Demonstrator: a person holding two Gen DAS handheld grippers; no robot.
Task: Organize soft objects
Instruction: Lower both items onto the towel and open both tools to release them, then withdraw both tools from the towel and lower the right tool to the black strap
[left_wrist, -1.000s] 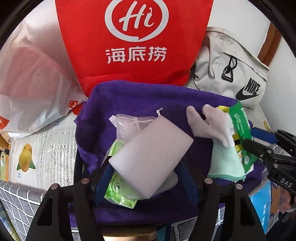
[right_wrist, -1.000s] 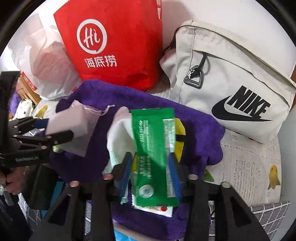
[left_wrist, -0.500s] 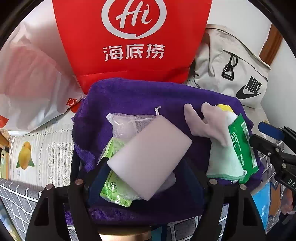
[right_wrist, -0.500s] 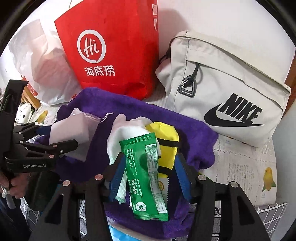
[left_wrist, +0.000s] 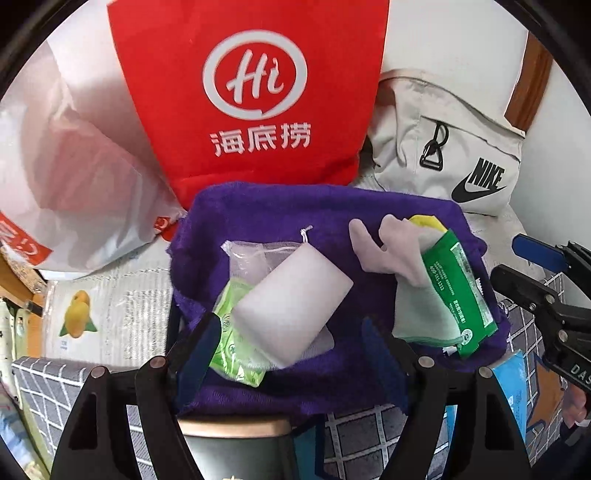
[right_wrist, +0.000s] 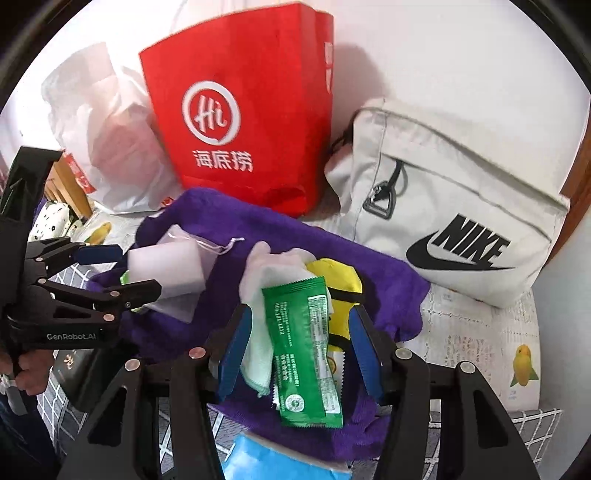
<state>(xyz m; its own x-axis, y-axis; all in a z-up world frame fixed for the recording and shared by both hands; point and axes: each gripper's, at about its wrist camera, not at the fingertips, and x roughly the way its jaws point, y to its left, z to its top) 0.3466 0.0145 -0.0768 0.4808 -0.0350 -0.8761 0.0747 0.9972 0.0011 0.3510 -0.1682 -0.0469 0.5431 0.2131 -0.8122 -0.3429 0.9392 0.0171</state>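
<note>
Both sets of fingers stand open with nothing gripped. My left gripper (left_wrist: 291, 343) hangs over the white sponge block (left_wrist: 291, 302), which lies on a mesh pouch (left_wrist: 251, 254) and a light green packet (left_wrist: 236, 343) on the purple towel (left_wrist: 280, 210). My right gripper (right_wrist: 295, 347) straddles the green sachet (right_wrist: 303, 343), loose on a pale cloth (right_wrist: 258, 354) and a yellow pouch (right_wrist: 340, 295). I judge the piles unstable: the sachet overhangs the towel's near edge and could slide off if nudged.
</note>
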